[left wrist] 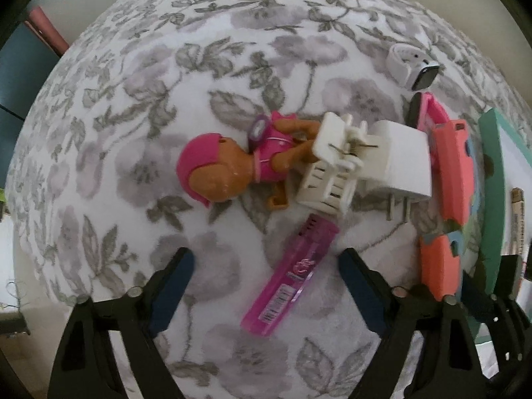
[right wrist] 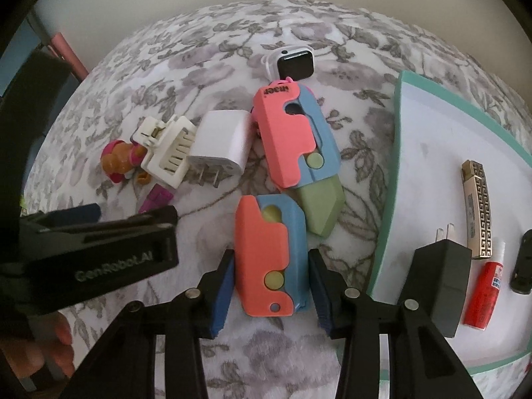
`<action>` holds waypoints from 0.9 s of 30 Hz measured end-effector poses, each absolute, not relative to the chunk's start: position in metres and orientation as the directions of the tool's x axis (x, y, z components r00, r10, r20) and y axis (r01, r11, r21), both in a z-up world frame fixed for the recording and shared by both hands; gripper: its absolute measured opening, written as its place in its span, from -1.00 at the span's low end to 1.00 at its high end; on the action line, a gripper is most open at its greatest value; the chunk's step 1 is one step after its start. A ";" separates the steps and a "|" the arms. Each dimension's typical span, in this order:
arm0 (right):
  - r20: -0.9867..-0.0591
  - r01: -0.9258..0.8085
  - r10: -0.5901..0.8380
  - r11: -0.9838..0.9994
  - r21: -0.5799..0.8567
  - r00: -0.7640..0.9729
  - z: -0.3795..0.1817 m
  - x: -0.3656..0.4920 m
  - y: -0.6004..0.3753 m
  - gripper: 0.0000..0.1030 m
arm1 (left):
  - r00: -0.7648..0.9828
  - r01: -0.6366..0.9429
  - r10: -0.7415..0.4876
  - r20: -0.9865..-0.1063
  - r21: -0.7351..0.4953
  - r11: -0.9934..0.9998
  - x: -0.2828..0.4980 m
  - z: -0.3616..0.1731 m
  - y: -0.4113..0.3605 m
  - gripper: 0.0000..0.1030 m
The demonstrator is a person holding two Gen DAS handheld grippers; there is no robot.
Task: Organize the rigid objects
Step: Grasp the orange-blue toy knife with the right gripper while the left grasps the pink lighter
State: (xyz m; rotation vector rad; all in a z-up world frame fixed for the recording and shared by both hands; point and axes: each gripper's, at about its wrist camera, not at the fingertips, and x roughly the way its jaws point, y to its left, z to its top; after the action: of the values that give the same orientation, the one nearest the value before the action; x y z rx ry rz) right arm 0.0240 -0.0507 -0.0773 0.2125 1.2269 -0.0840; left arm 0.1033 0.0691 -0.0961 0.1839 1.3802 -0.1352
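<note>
- Between the right gripper's [right wrist: 271, 286] blue pads sits a closed coral-and-blue toy knife [right wrist: 271, 259], gripped on both sides, lying on the floral cloth [right wrist: 166, 66].
- Just beyond it lies a second toy knife [right wrist: 292, 139] with its green blade out, then a smartwatch [right wrist: 294, 61].
- At right, the teal-rimmed tray [right wrist: 399, 133] holds a black charger [right wrist: 439, 282], a patterned lighter [right wrist: 477, 209] and a red tube [right wrist: 487, 292].
- Over the cloth the left gripper [left wrist: 266, 286] stands wide, its pads apart from the pink lighter [left wrist: 291, 272] between them.
- Further off: dog figurine [left wrist: 232, 159], white hair clip [left wrist: 335, 166], white charger [left wrist: 402, 163].
</note>
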 end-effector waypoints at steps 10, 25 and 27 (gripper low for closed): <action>-0.941 0.167 0.042 0.981 0.103 0.335 -0.077 0.022 -0.048 -0.12 | 0.193 0.280 -0.044 -0.980 0.012 0.960 0.091 -0.091 0.045 -0.34; -0.945 0.135 0.055 0.985 0.103 0.321 -0.079 0.017 -0.046 -0.13 | 0.186 0.303 -0.114 -0.976 -0.053 0.951 0.086 -0.073 0.041 -0.60; -0.944 0.139 0.069 0.983 0.120 0.323 -0.078 0.015 -0.048 -0.13 | 0.197 0.301 -0.120 -0.973 -0.056 0.952 0.084 -0.066 0.038 -0.60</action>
State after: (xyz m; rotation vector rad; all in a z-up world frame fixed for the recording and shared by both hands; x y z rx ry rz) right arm 0.0151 -0.0477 -0.0776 0.1915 1.2436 -0.0464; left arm 0.0845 0.0376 -0.0663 0.1587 1.3422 -0.2959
